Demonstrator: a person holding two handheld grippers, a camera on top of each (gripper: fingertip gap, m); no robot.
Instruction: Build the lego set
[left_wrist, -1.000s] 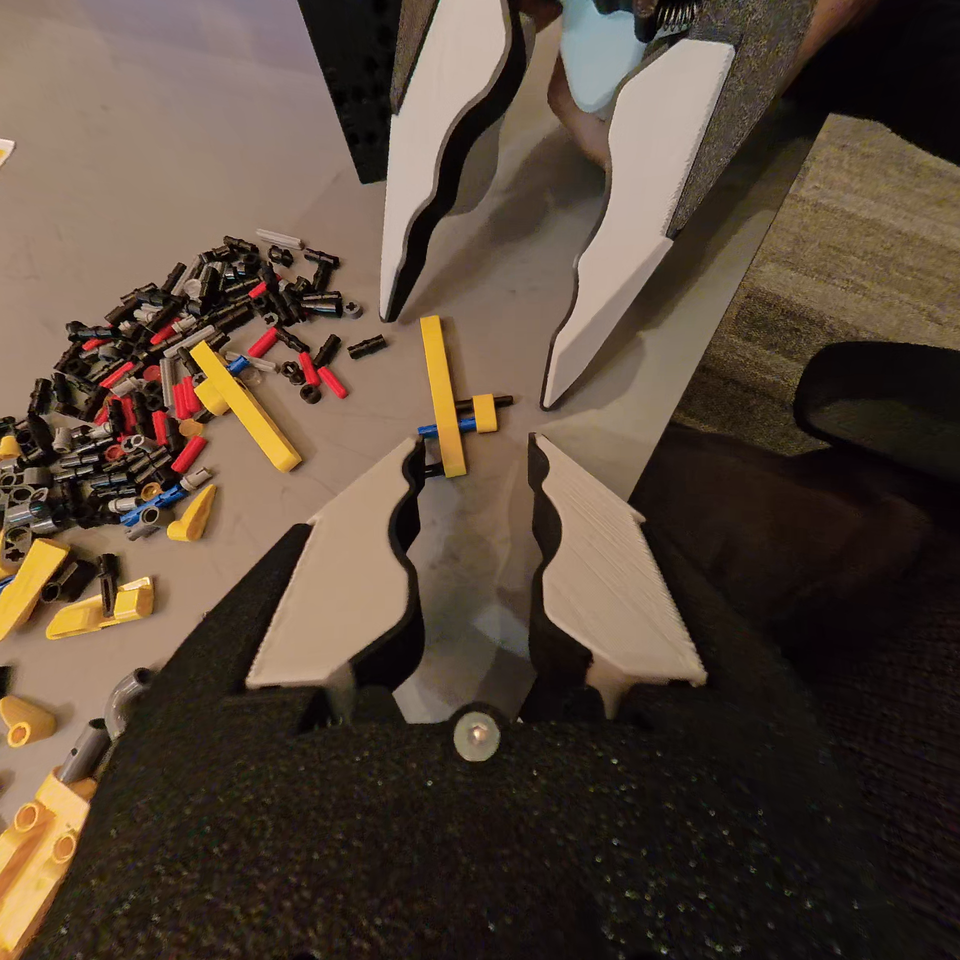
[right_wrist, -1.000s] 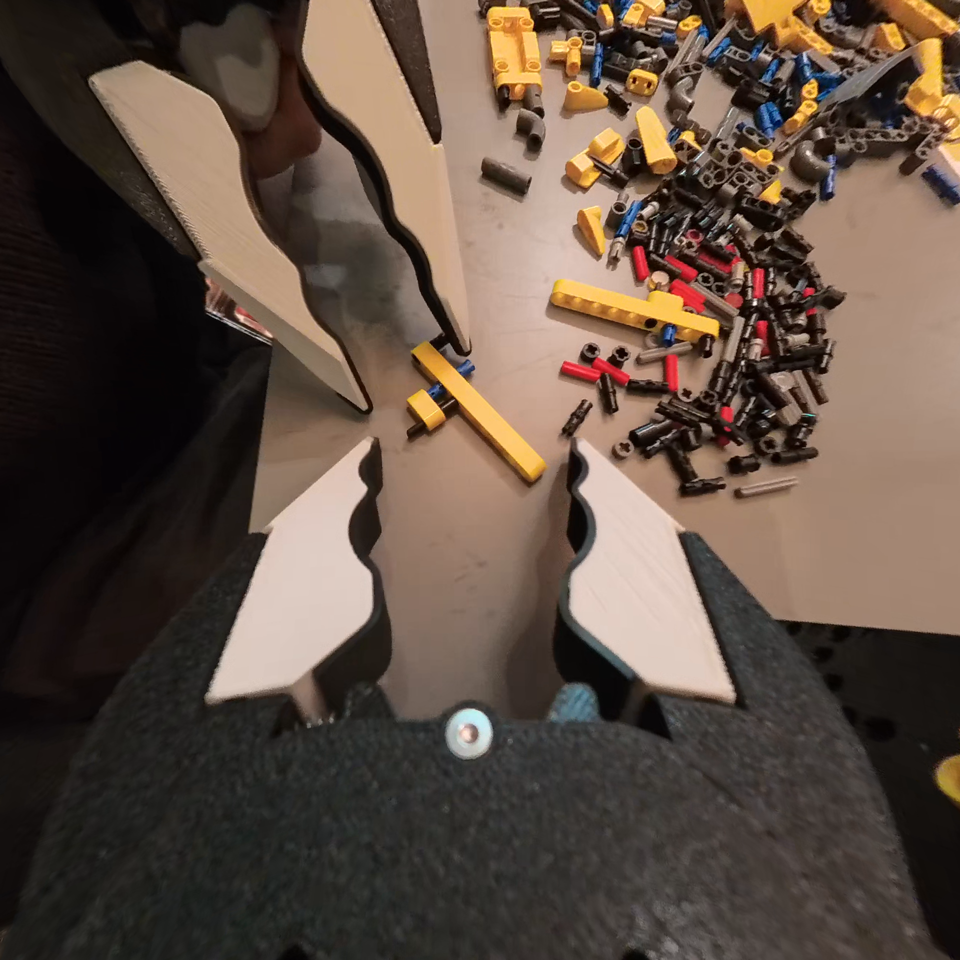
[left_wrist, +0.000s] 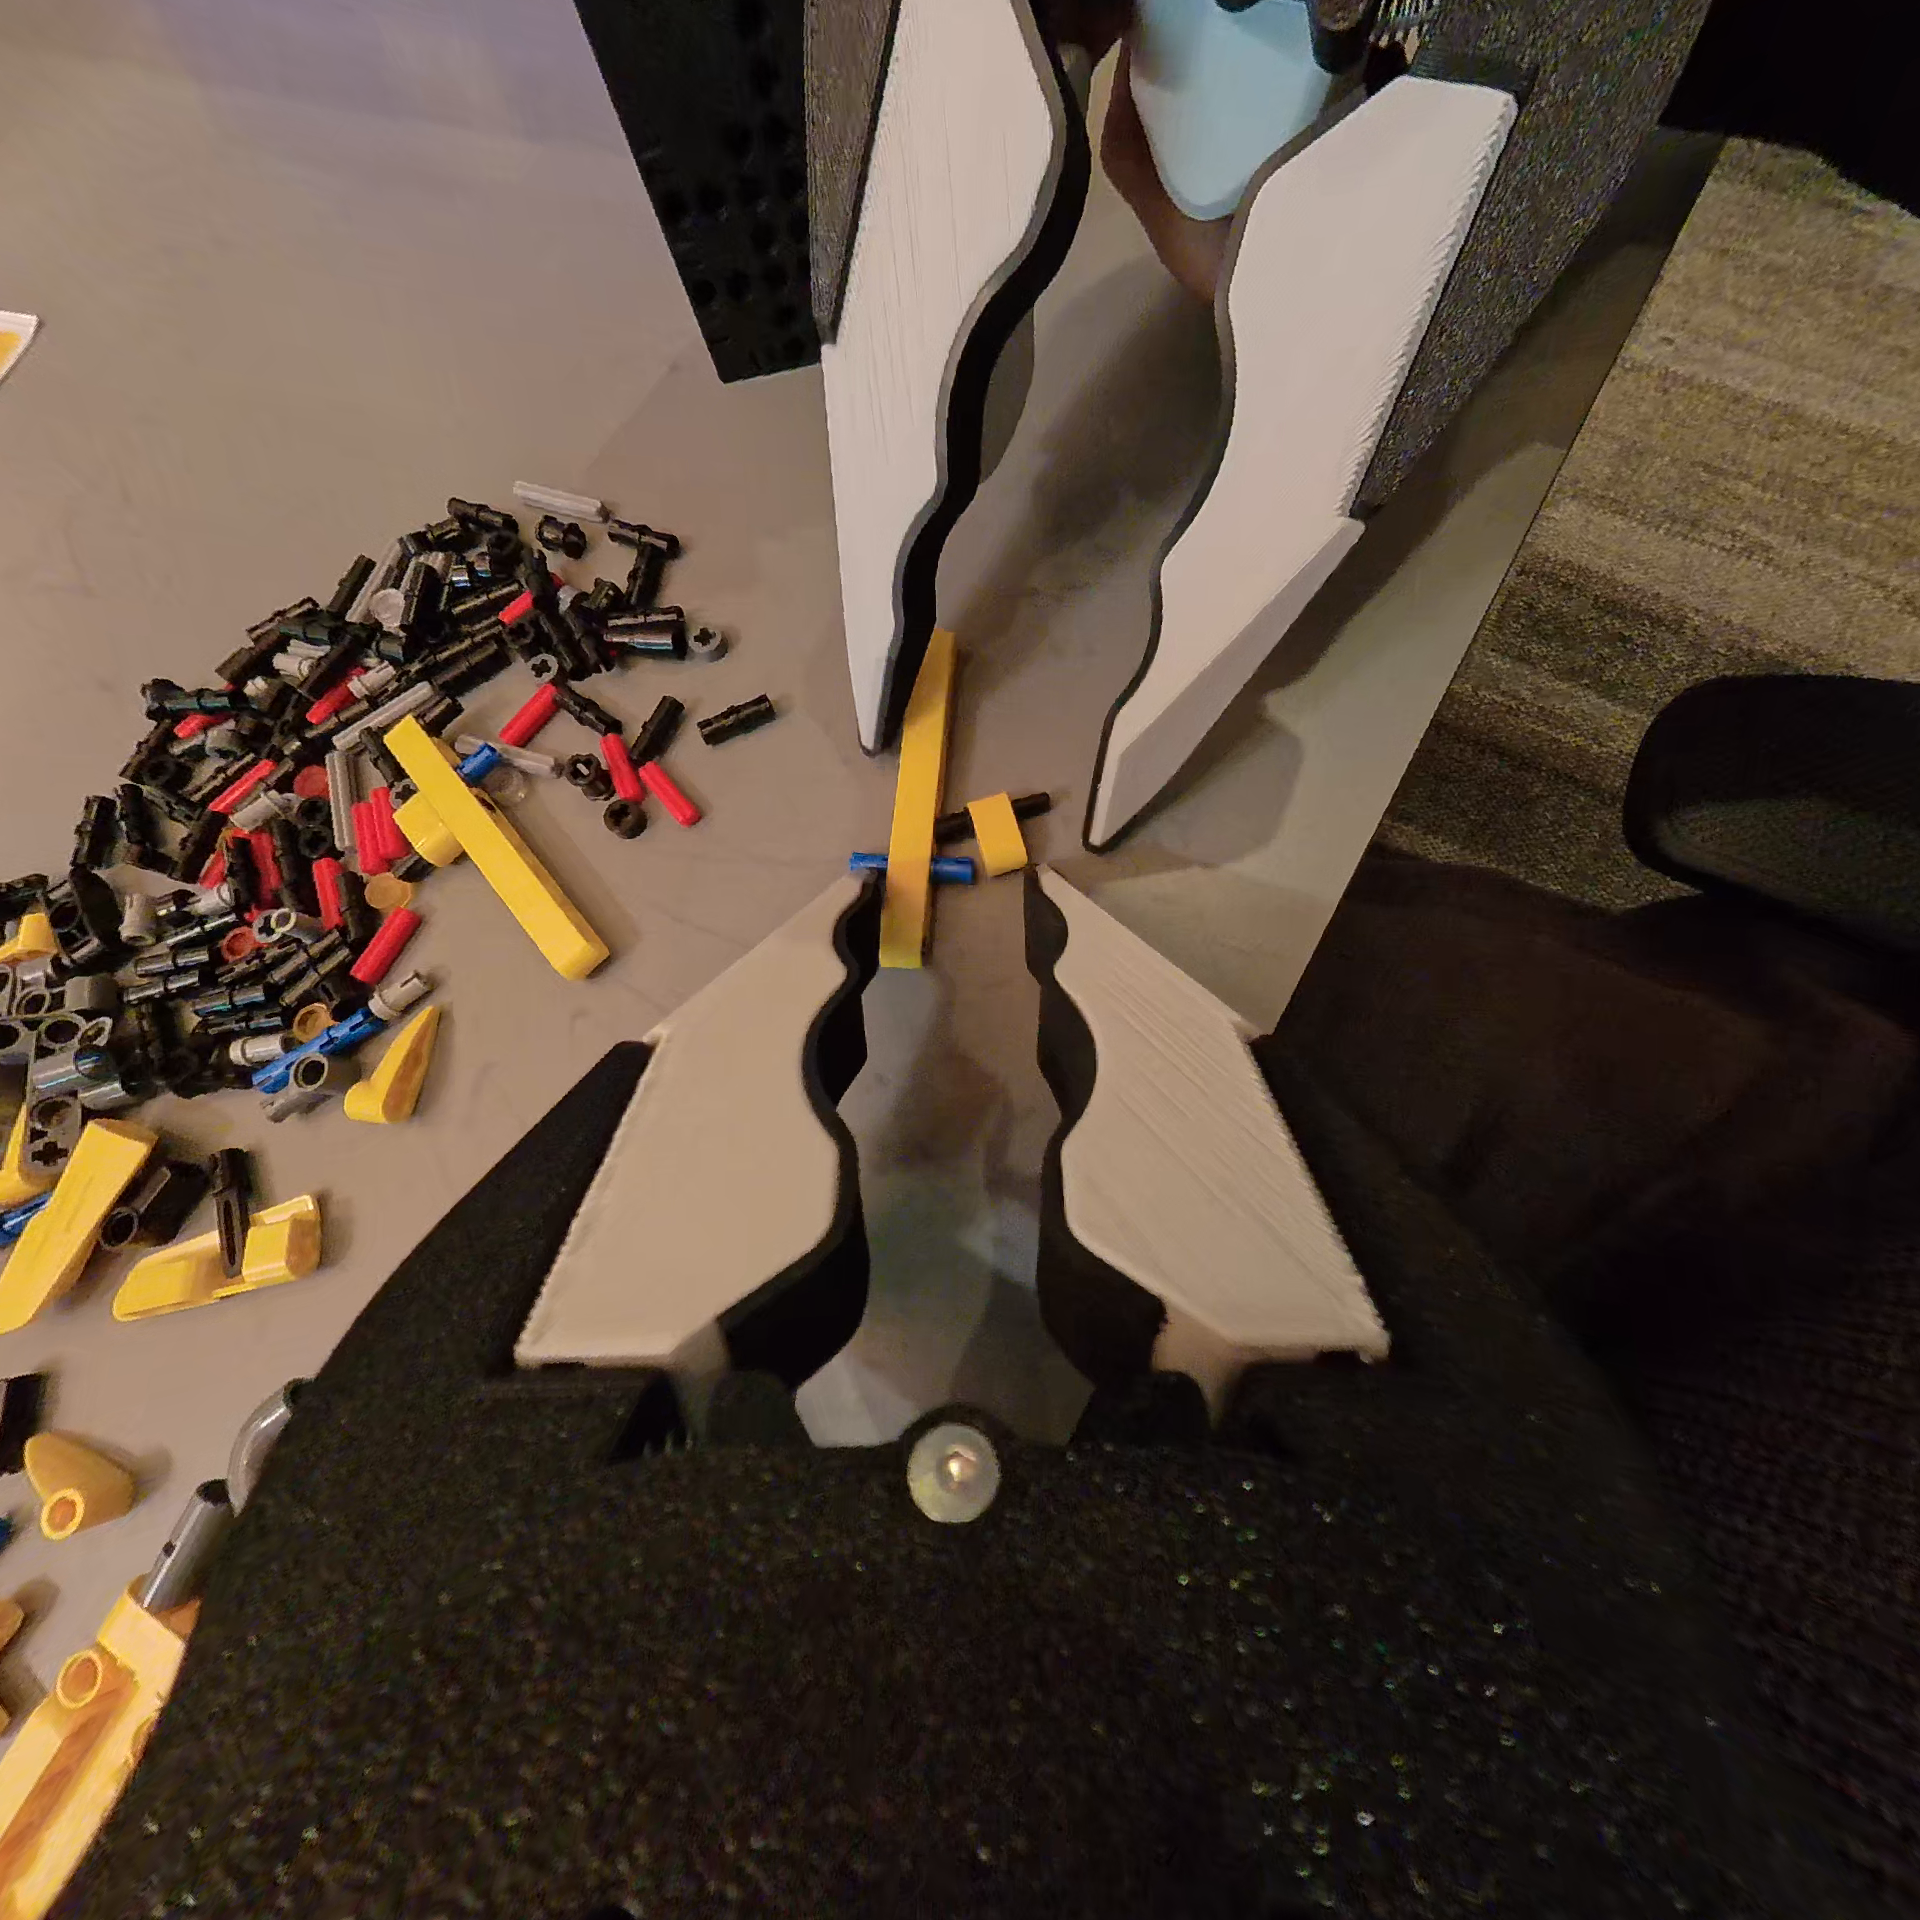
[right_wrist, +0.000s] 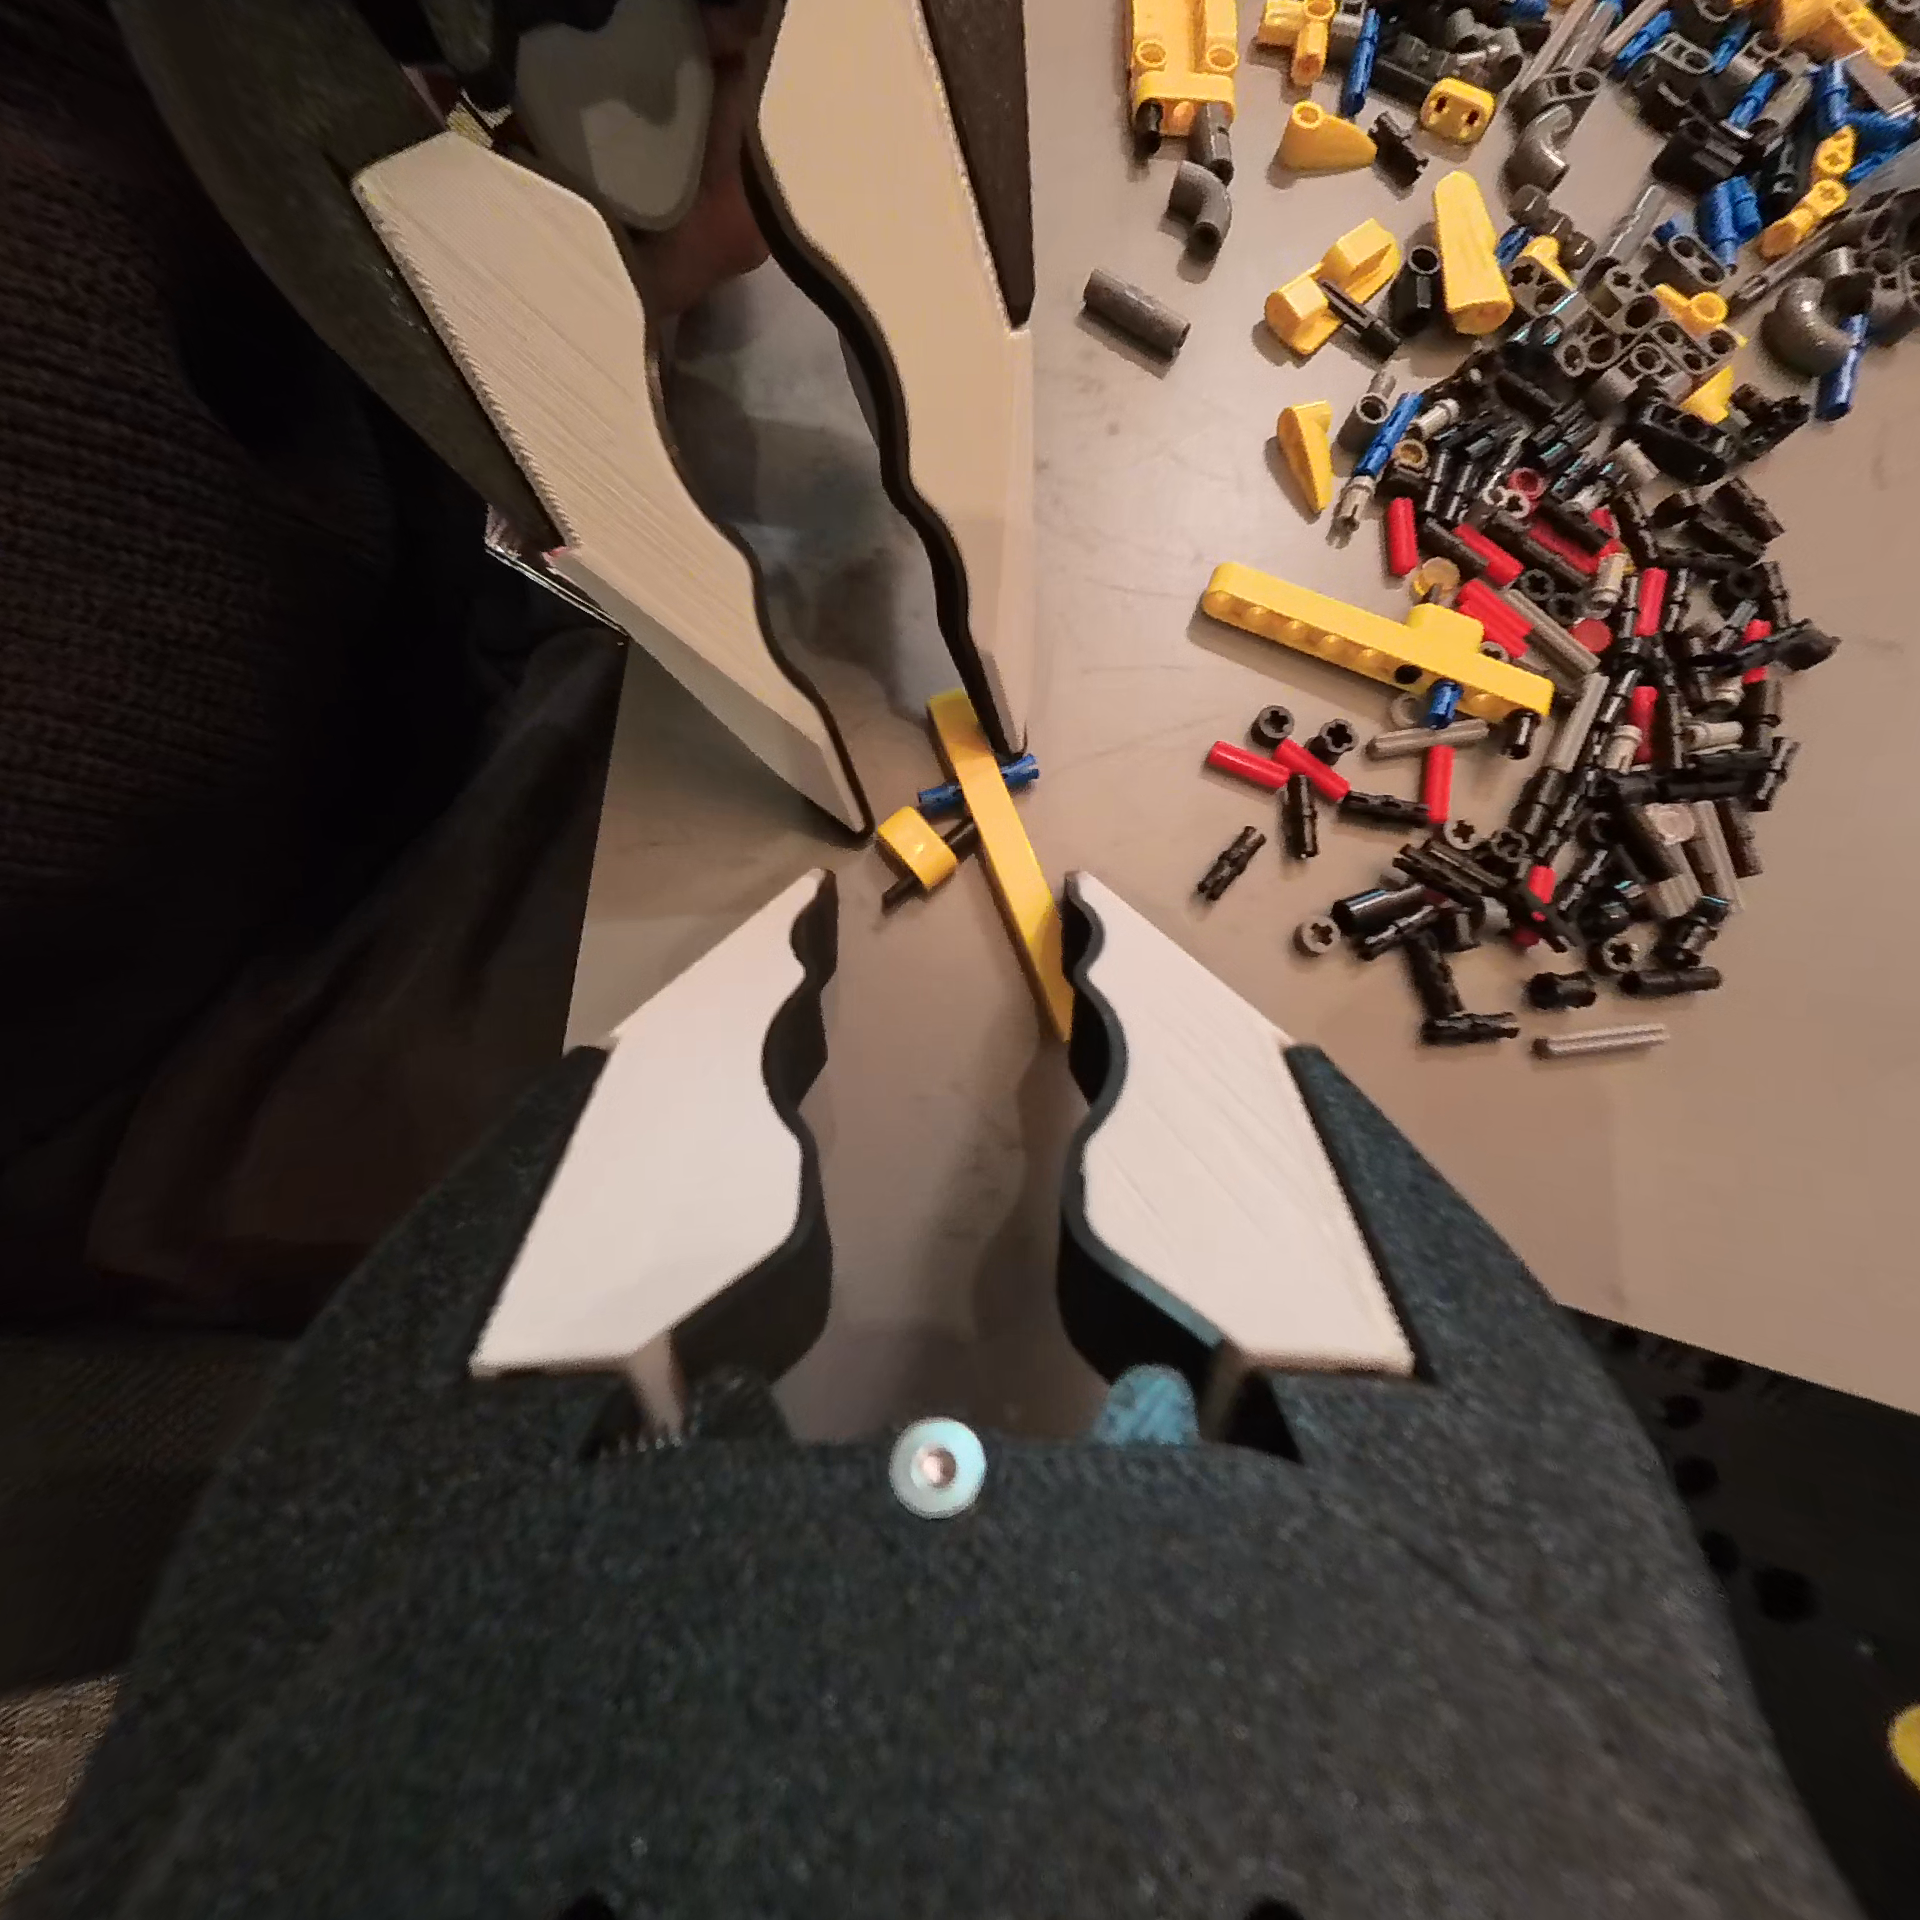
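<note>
Grippers face each other, tips down, over one small assembly near the table (left_wrist: 312, 312) edge: a yellow beam (left_wrist: 918, 821) crossed by a blue pin (left_wrist: 948, 868) and a black axle (left_wrist: 1023, 808) carrying a yellow bush (left_wrist: 997, 834). Left gripper (left_wrist: 940, 883) stands with its jaws apart; the near end of the beam lies between its tips, close against the inner face of one finger, and contact there cannot be confirmed. Right gripper (right_wrist: 951, 888) also stands with jaws apart and clamps nothing; in its own view the far end of the beam lies against the inner edge of one finger (right_wrist: 1091, 966), seemingly touching. Each gripper thus straddles or flanks one end of the beam, which would keep the piece from sliding on the smooth top (a judgement from placement only). Assembly lies flat on the table, not lifted. Beside it, well apart from both grippers, sits a loose pile of parts (left_wrist: 343, 748), mostly black, red and grey pins, with a second yellow beam (left_wrist: 499, 852) on its near side and yellow wedge pieces (left_wrist: 218, 1257) farther out. Black perforated block (left_wrist: 717, 208) stands behind the right gripper. Carpet (left_wrist: 1714, 416) shows beyond the table edge.
</note>
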